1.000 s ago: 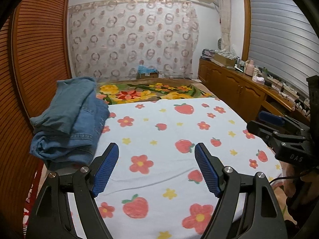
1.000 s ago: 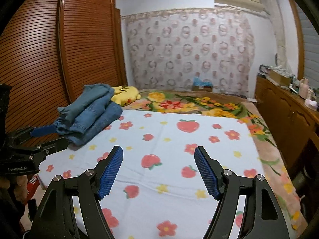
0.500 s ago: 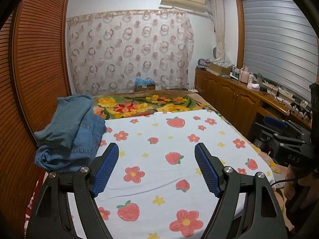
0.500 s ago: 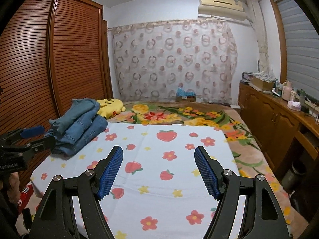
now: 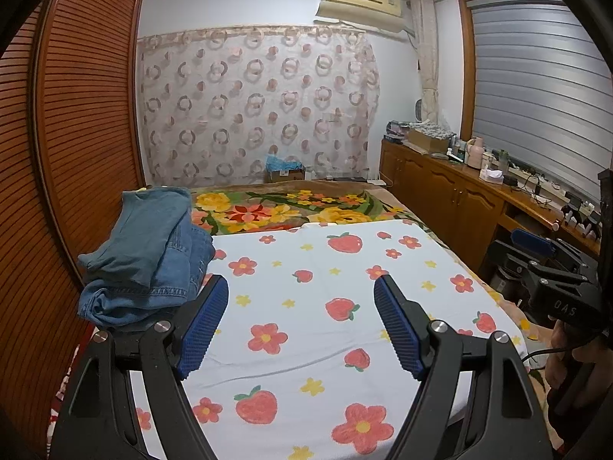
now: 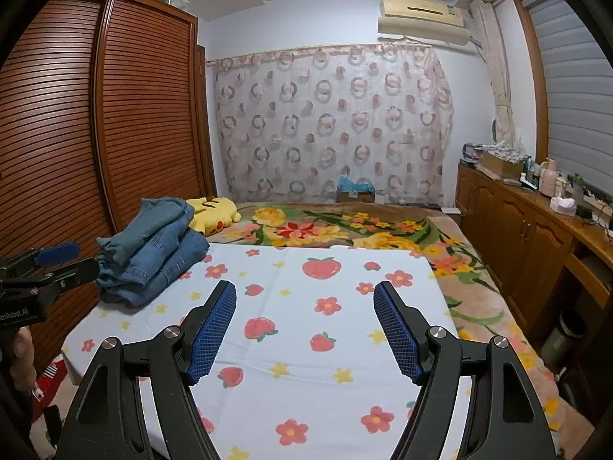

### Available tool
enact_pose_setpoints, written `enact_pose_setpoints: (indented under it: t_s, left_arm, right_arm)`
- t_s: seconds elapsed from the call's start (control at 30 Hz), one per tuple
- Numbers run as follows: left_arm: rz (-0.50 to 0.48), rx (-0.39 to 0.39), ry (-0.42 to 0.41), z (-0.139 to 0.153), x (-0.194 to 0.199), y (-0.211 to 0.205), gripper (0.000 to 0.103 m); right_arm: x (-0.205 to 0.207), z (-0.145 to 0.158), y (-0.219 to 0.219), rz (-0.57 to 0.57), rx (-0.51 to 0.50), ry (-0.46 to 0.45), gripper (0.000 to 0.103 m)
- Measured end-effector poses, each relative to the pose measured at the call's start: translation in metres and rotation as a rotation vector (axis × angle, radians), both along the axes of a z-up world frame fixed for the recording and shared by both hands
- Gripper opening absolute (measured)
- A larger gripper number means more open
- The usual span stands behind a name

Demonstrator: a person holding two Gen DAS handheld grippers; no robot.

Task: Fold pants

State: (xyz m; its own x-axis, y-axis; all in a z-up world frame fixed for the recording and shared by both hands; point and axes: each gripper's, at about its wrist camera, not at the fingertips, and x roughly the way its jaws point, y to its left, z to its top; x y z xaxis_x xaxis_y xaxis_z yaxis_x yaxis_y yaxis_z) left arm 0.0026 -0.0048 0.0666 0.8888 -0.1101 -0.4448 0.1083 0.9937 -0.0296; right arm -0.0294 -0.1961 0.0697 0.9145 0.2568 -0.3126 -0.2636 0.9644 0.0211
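Note:
A stack of folded blue denim pants (image 5: 149,253) lies on the left edge of the white strawberry-and-flower sheet (image 5: 325,287); it also shows in the right wrist view (image 6: 153,253). My left gripper (image 5: 300,306) is open and empty, held above the near part of the sheet, right of the stack. My right gripper (image 6: 304,310) is open and empty above the sheet's near middle. Each gripper shows at the edge of the other's view: the right one (image 5: 536,257), the left one (image 6: 53,260).
A brown slatted wardrobe (image 6: 95,134) stands close on the left. A wooden cabinet (image 6: 536,230) with clutter runs along the right. A floral blanket (image 6: 345,230) and a yellow plush toy (image 6: 214,211) lie beyond the sheet. A curtain covers the back wall.
Both grippers have pulled back and risen away from the bed, so the sheet and pants look smaller and more of the room shows. Both stay open and empty.

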Motion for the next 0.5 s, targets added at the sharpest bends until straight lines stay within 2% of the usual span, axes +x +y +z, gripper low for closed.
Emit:
enact_pose_setpoints:
  t_s: [0.5]
  left_arm:
    - [-0.001,-0.002,0.001,0.0,0.0,0.001,0.079]
  right_arm:
    - [0.003,-0.001,-0.011,-0.003,0.006,-0.001,0.076]
